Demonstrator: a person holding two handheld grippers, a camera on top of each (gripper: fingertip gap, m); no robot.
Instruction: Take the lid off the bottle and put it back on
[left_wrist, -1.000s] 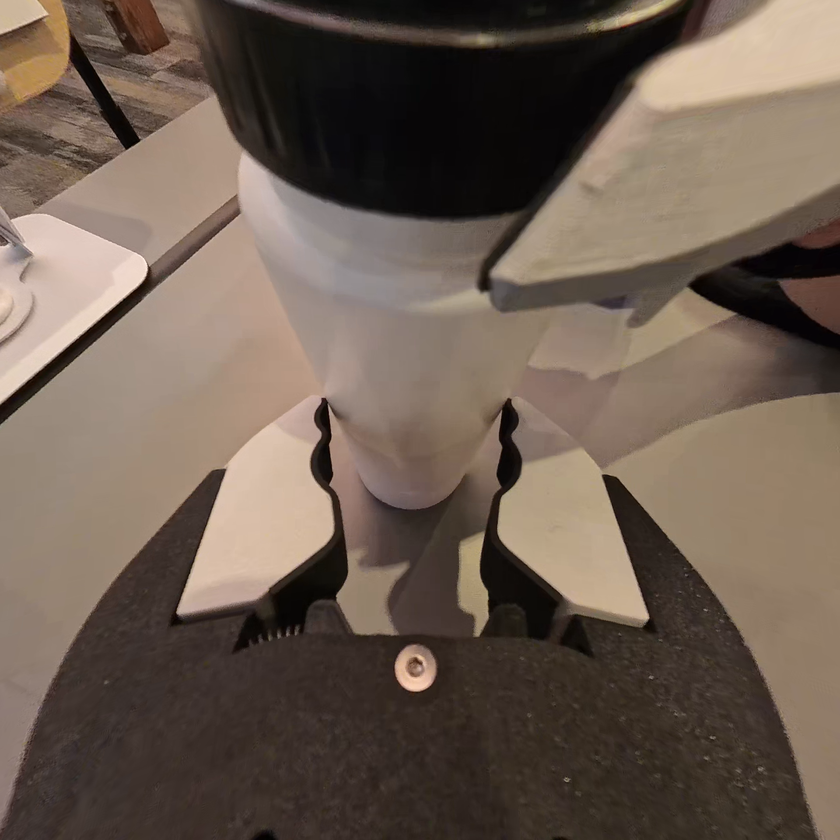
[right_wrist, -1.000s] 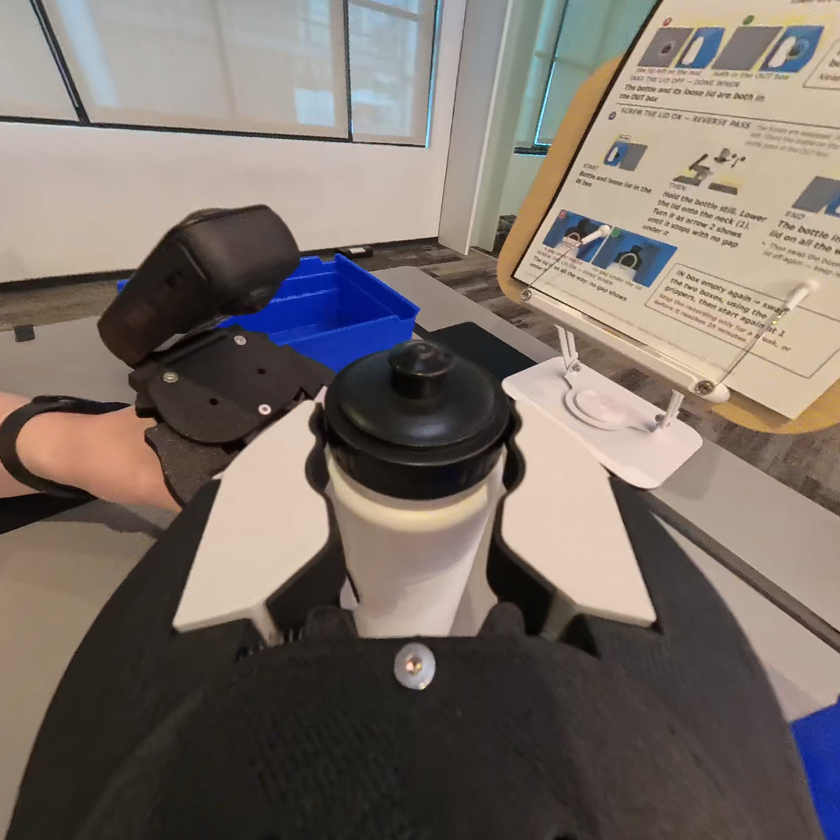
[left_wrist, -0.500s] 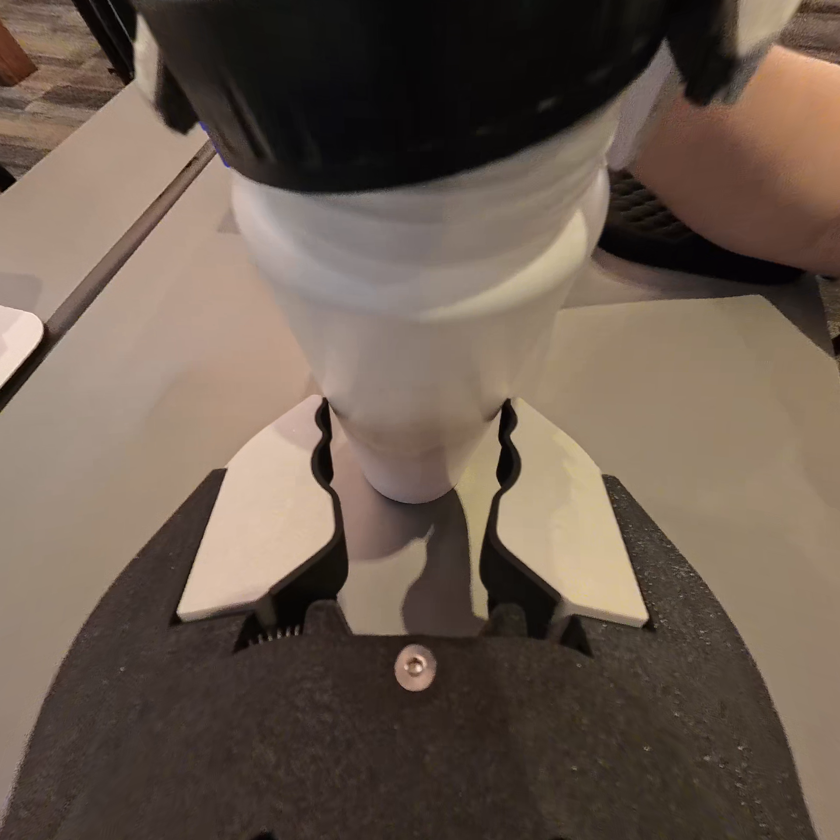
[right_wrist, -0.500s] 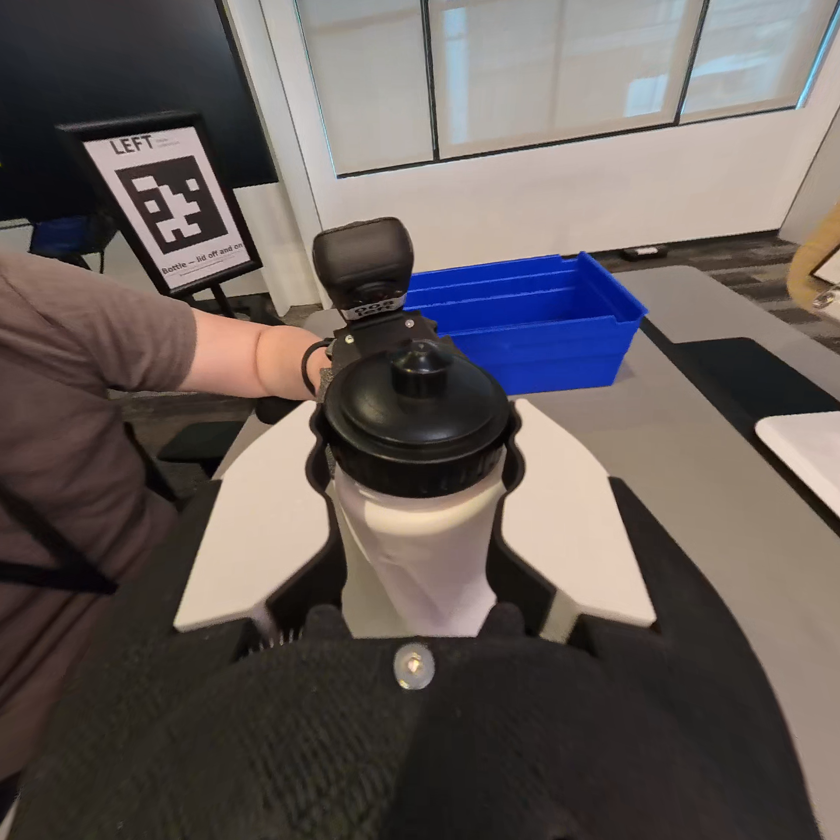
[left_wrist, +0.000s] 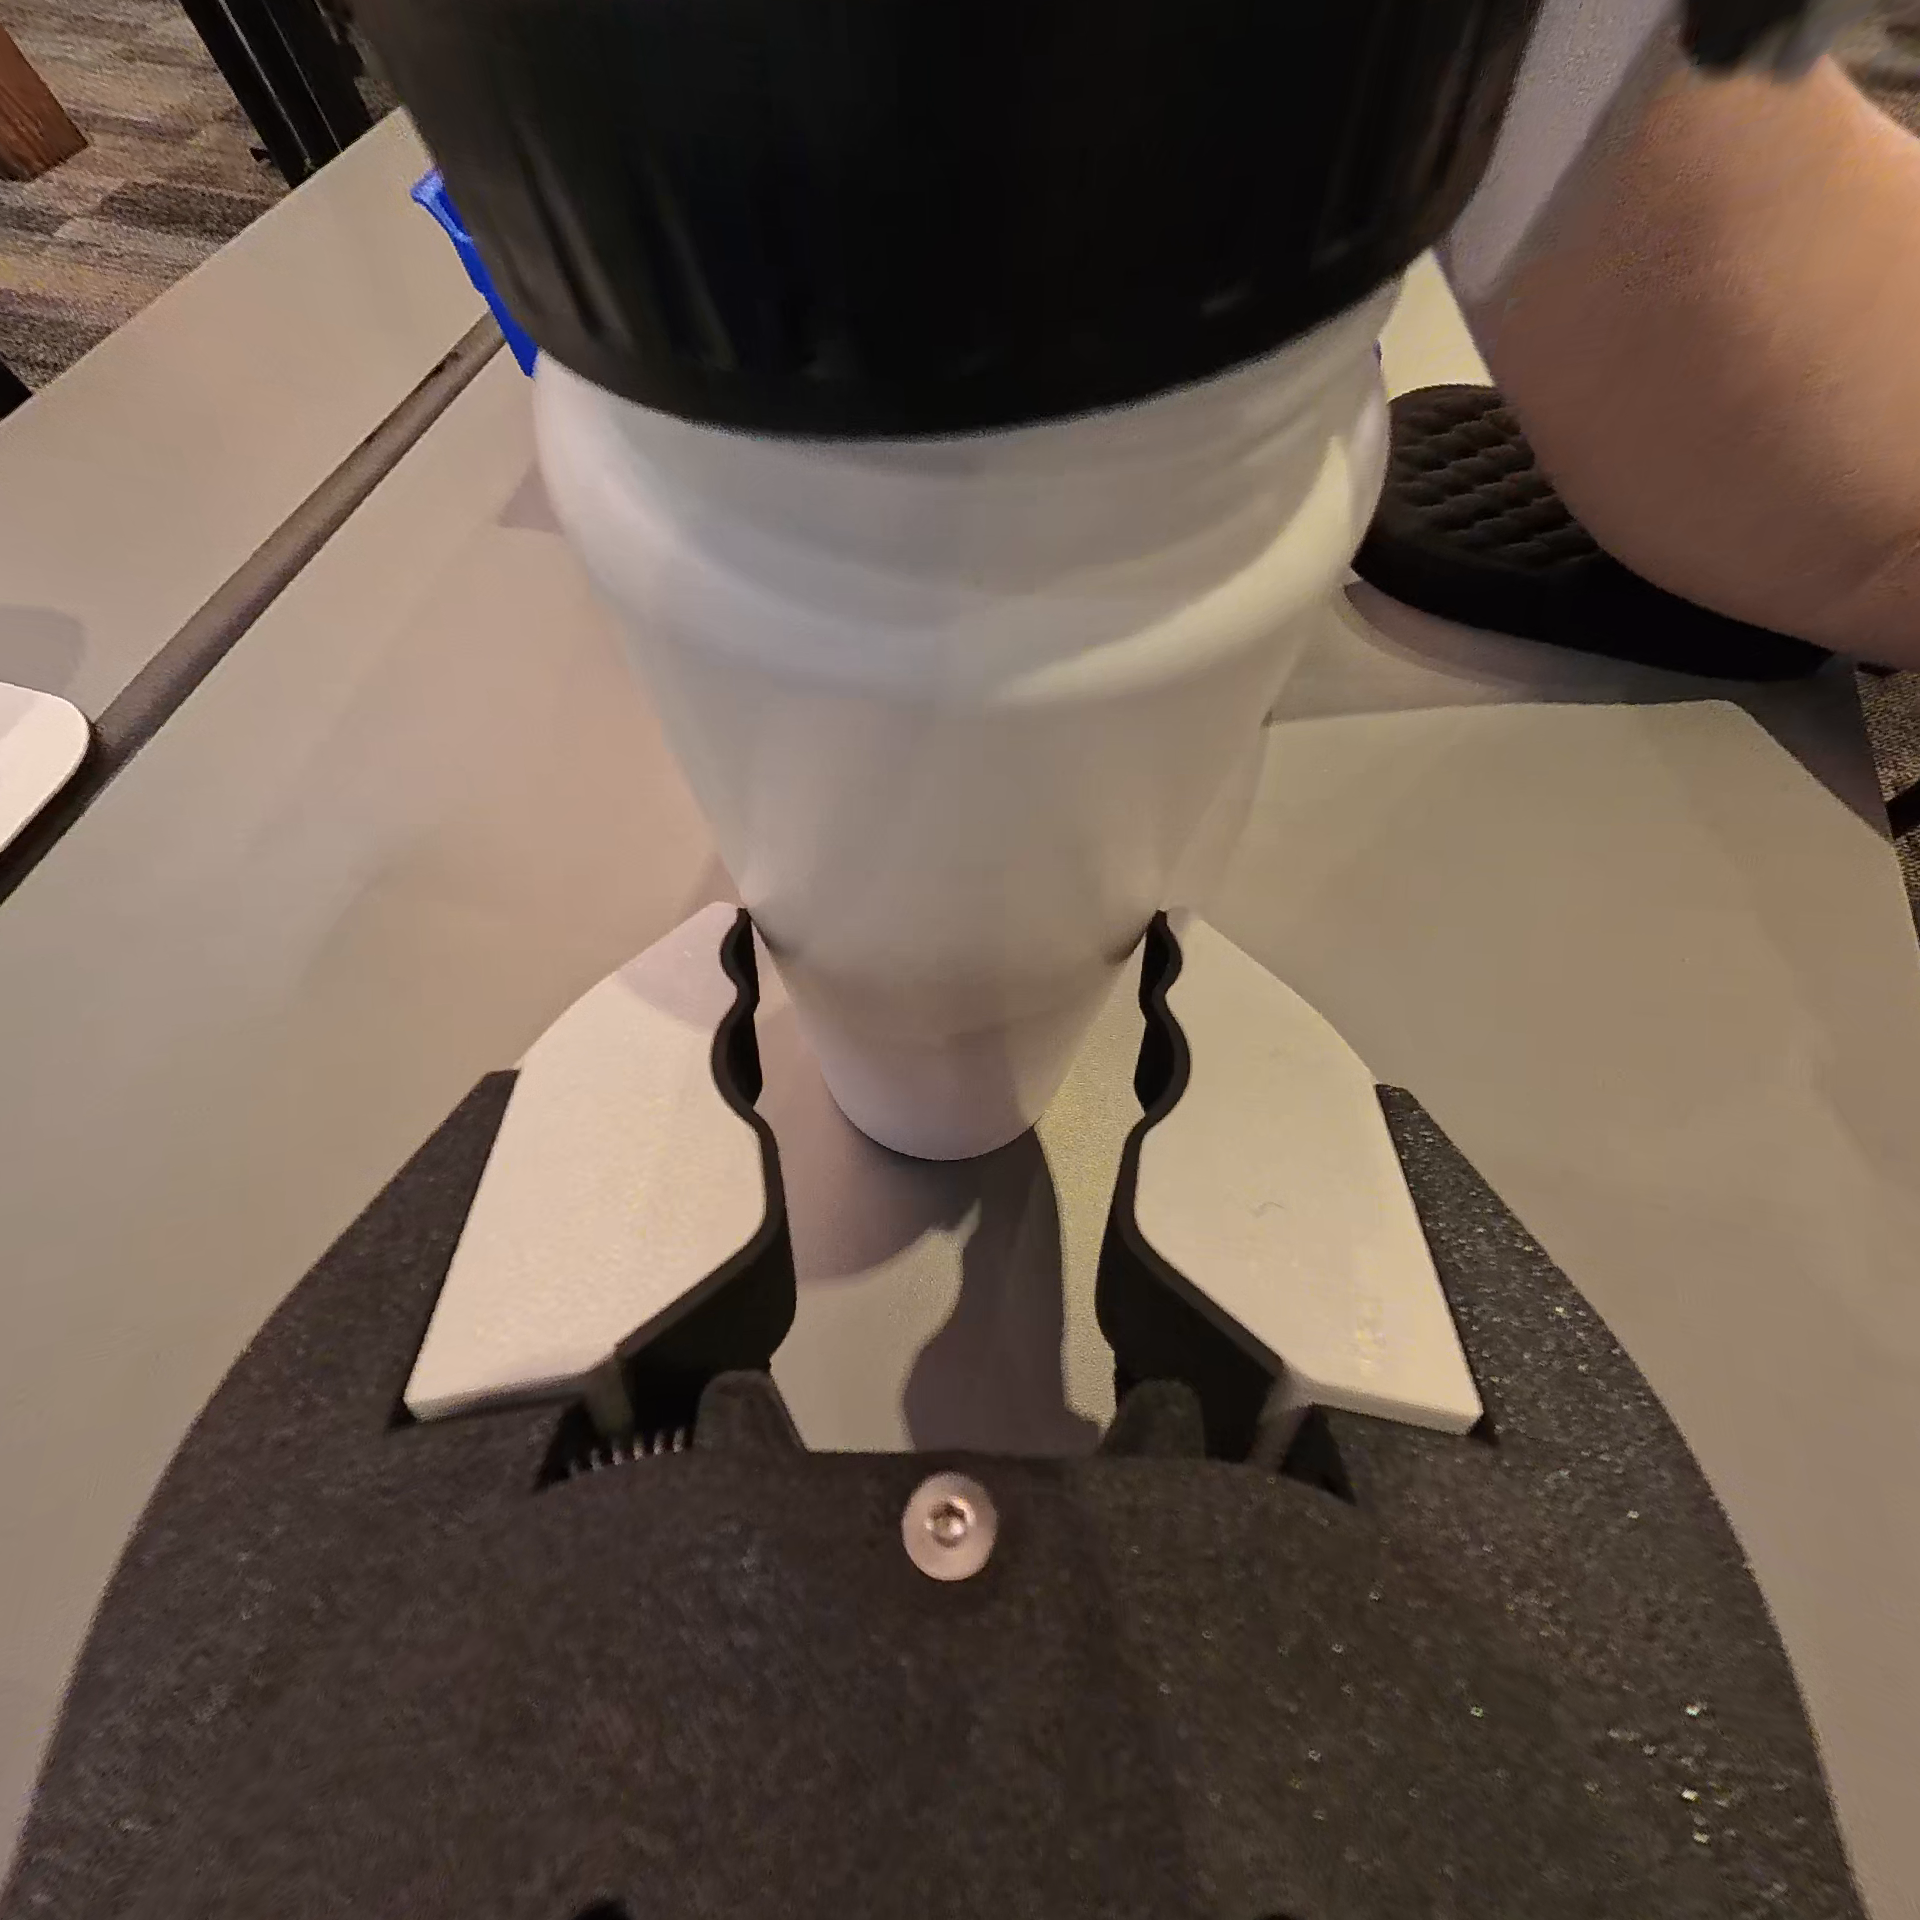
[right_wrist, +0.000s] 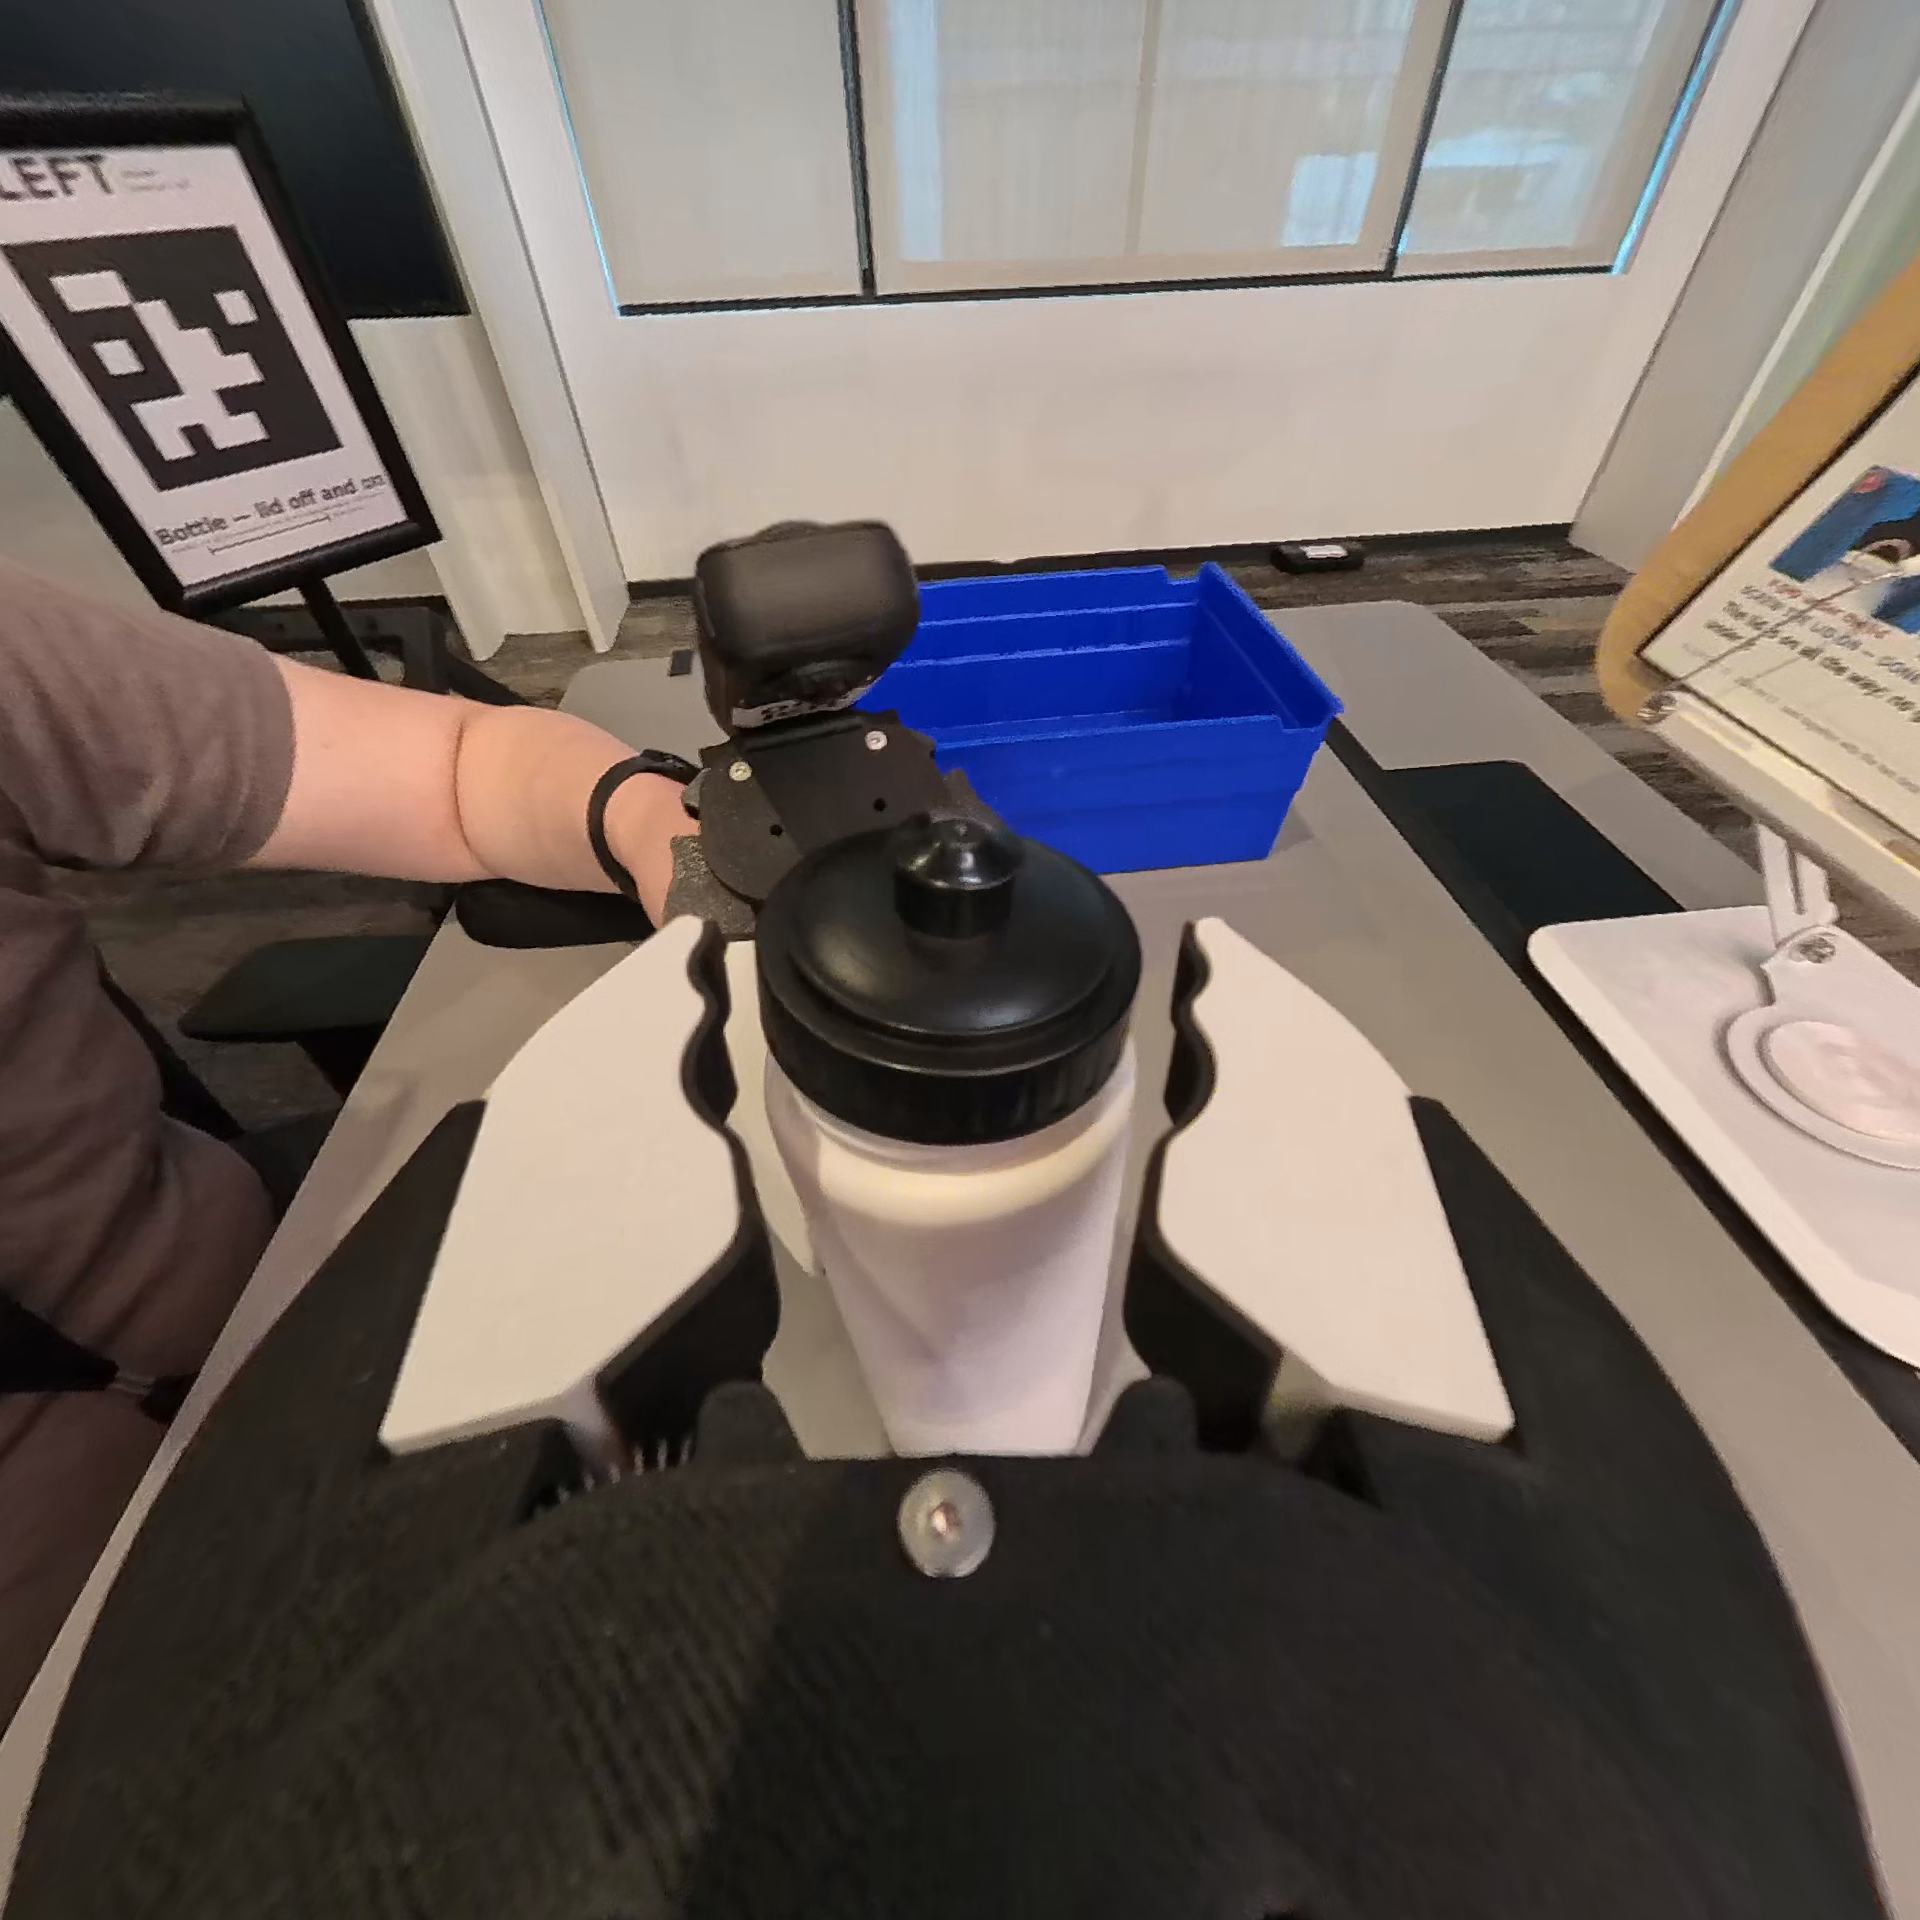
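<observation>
While my left claw (left_wrist: 951, 997) is clenching the lower body of the white bottle (left_wrist: 956, 790), which is standing on the grey tabletop (left_wrist: 312, 831), my right claw (right_wrist: 948, 997) is sitting released, its fingers (right_wrist: 613, 1174) flanking the black lid (right_wrist: 948, 997) without touching it. With the lid seated on the neck, I am judging that either the unscrewing is not yet begun or the refitting is finishing; I cannot tell which. Beyond my right claw a blue bin (right_wrist: 1101, 717) is waiting. Seen from the left claw, the lid's top is cut off and the thread is hidden.
</observation>
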